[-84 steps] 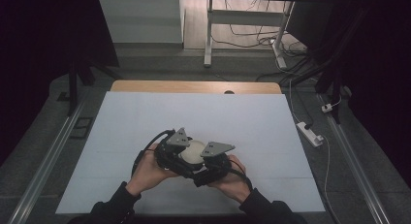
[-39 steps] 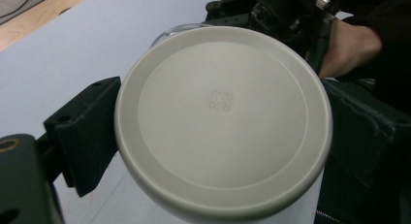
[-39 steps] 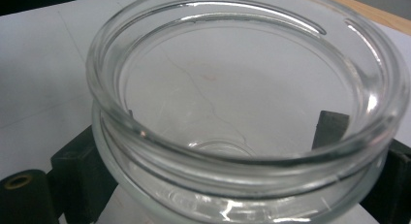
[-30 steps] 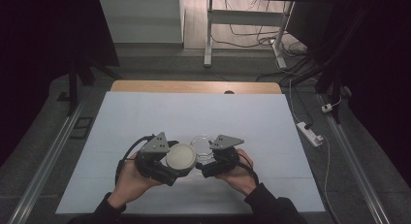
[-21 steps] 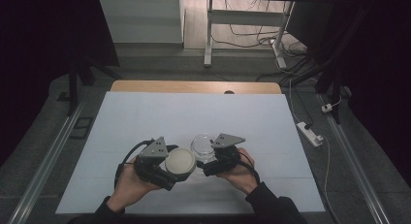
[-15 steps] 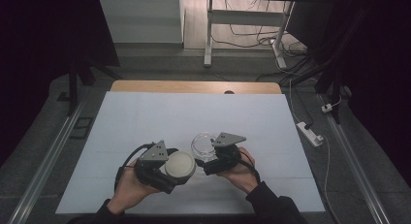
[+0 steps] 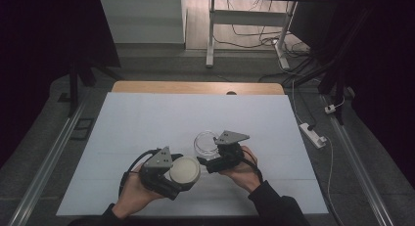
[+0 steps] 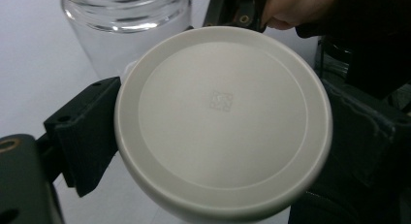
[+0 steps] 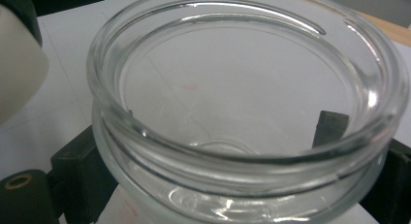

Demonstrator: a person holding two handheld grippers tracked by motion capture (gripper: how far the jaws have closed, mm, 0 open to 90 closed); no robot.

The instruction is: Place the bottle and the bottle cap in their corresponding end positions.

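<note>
Lid (image 8: 223, 122) round, off-white, smooth, shallow-rimmed.

A wooden table (image 7: 147, 86) carries a white sheet (image 7: 147, 123) (covering nearly its whole top).

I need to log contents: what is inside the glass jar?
Nothing shows inside the glass jar: its clear base and the white table sheet show through. The right gripper clamps it.
</note>
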